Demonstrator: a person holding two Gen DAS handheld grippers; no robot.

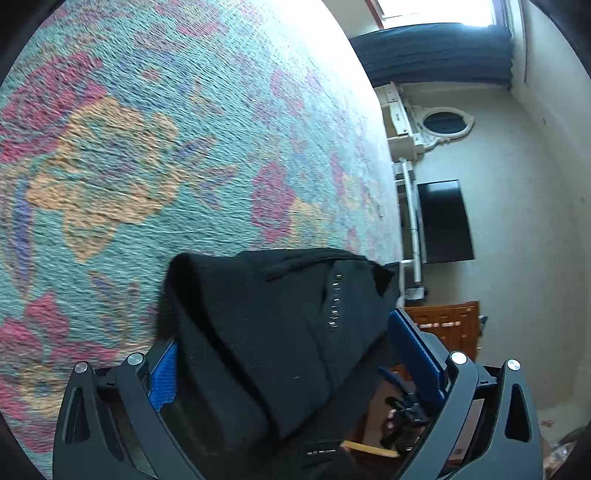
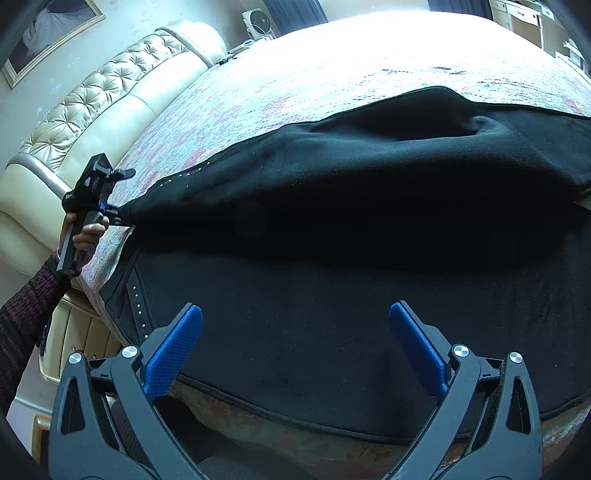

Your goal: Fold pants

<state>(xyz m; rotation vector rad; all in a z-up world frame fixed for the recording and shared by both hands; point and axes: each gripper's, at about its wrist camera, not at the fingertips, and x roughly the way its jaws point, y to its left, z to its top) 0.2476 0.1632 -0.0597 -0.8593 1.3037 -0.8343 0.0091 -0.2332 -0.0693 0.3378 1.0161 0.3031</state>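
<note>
Black pants (image 2: 332, 314) lie spread on a bed with a floral bedspread (image 2: 295, 74), their studded side seam at the left. One layer is lifted and pulled left toward my left gripper (image 2: 119, 217), held by a hand (image 2: 86, 236). In the left wrist view a bunched end of the pants (image 1: 258, 354) fills the left gripper (image 1: 286, 328). Its blue pads (image 1: 417, 350) stand wide apart, and the cloth drapes over the left one. My right gripper (image 2: 295, 307) hovers open over the flat lower layer near the bed's front edge, holding nothing.
A tufted cream headboard (image 2: 92, 110) runs along the left with a framed picture (image 2: 48, 29) above it. Beyond the bedspread (image 1: 147, 147) are a wall TV (image 1: 443, 221), an oval mirror (image 1: 445, 123) and a wooden cabinet (image 1: 450, 325). A dark knit sleeve (image 2: 26, 314) enters at lower left.
</note>
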